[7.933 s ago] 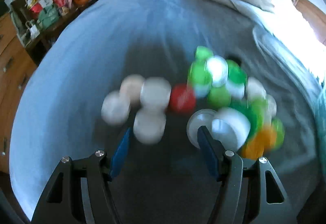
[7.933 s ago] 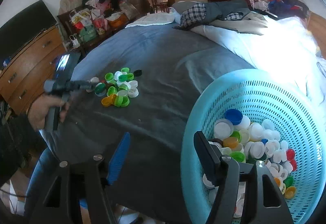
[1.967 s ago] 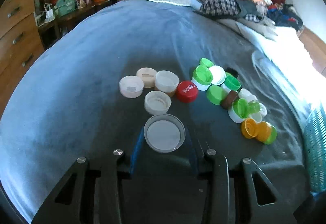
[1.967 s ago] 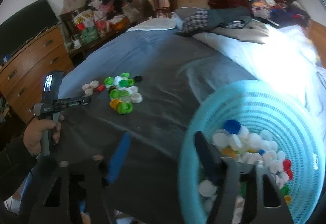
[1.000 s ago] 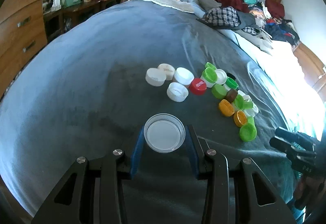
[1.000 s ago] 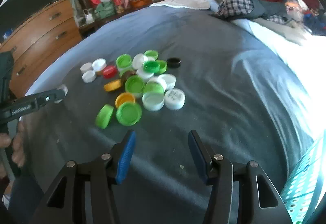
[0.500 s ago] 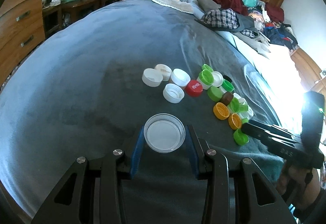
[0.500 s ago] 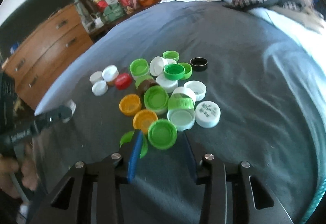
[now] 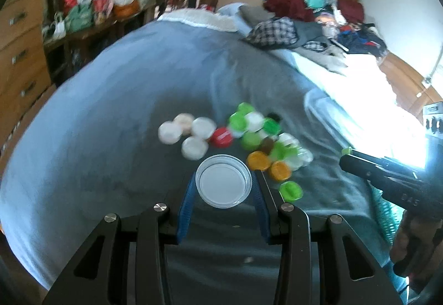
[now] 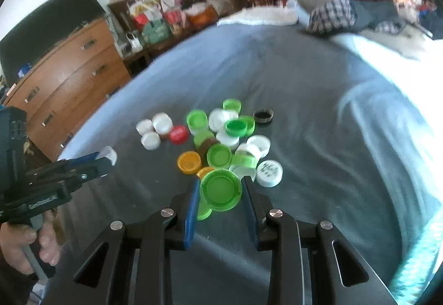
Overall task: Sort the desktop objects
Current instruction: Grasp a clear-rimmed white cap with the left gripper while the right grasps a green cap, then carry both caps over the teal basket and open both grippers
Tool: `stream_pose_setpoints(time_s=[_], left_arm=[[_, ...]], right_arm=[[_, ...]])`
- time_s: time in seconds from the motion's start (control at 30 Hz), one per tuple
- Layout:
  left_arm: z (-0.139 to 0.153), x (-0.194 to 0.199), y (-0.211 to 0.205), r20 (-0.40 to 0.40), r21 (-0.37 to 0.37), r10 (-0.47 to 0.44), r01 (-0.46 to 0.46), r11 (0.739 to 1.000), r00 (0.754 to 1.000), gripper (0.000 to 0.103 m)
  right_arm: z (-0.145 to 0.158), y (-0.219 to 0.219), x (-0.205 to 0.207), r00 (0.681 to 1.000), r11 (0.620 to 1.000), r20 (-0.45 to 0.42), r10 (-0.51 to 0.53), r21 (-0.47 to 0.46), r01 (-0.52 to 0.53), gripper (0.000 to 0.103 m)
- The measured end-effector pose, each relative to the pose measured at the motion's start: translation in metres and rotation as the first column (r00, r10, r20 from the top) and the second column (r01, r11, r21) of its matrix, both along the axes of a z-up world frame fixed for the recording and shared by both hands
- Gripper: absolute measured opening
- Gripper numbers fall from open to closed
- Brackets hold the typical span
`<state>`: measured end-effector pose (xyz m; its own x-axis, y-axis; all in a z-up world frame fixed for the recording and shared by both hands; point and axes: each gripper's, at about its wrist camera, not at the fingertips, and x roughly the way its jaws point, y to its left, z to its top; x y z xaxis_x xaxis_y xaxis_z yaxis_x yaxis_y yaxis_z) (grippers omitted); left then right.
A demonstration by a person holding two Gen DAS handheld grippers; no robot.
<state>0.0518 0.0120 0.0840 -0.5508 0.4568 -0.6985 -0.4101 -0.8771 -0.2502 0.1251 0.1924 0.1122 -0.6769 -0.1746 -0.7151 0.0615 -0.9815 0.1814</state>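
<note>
Caps fill both tools: left tool (image 9: 223, 188) pinches a clear lid (image 9: 223, 181), right tool (image 10: 220, 190) a green cap (image 10: 220, 189), both low centre; loosened grips could drop them onto the bed (image 10: 304, 89).

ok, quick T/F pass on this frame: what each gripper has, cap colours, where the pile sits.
1. The left gripper holds a clear cap. True.
2. The right gripper is empty. False: its pads are shut on a green cap.
3. There is one red cap in the pile. True.
4. The caps lie on a wooden desk. False: they lie on a grey blanket on a bed.
5. A black cap sits at the far edge of the pile. True.
6. The white caps sit right of the green ones. False: a white group is left of the red cap.
</note>
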Motion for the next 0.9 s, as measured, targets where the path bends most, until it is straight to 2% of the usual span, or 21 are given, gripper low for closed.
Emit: stream_pose_setpoints(time_s=[0.13,0.3,0.57,0.77,0.9], left_arm=[[0.023,0.012,0.019,-0.039,0.001,-0.041,0.041,0.999,0.998,0.035],[0.045,0.030,0.048,-0.069,-0.001,-0.097,0.097,0.995,0.993,0.035],[0.077,0.059,0.113,-0.114,0.002,-0.213,0.214,0.977,0.970,0.035],[0.095,0.081,0.178,-0.107,-0.012,-0.320,0.321,0.947,0.941,0.035],[0.102,0.100,0.230,-0.095,-0.024,-0.427,0.427,0.904,0.899,0.035]], right_arm=[[0.032,0.015,0.031,0.998,0.999,-0.057,-0.028,0.018,0.029,0.032],[0.067,0.048,0.079,0.987,0.992,-0.124,-0.107,0.053,0.115,0.032],[0.095,0.113,0.147,0.948,0.953,-0.171,-0.269,0.092,0.287,0.032],[0.100,0.160,0.188,0.908,0.913,-0.175,-0.381,0.086,0.400,0.032],[0.099,0.184,0.211,0.884,0.889,-0.169,-0.436,0.073,0.452,0.032]])
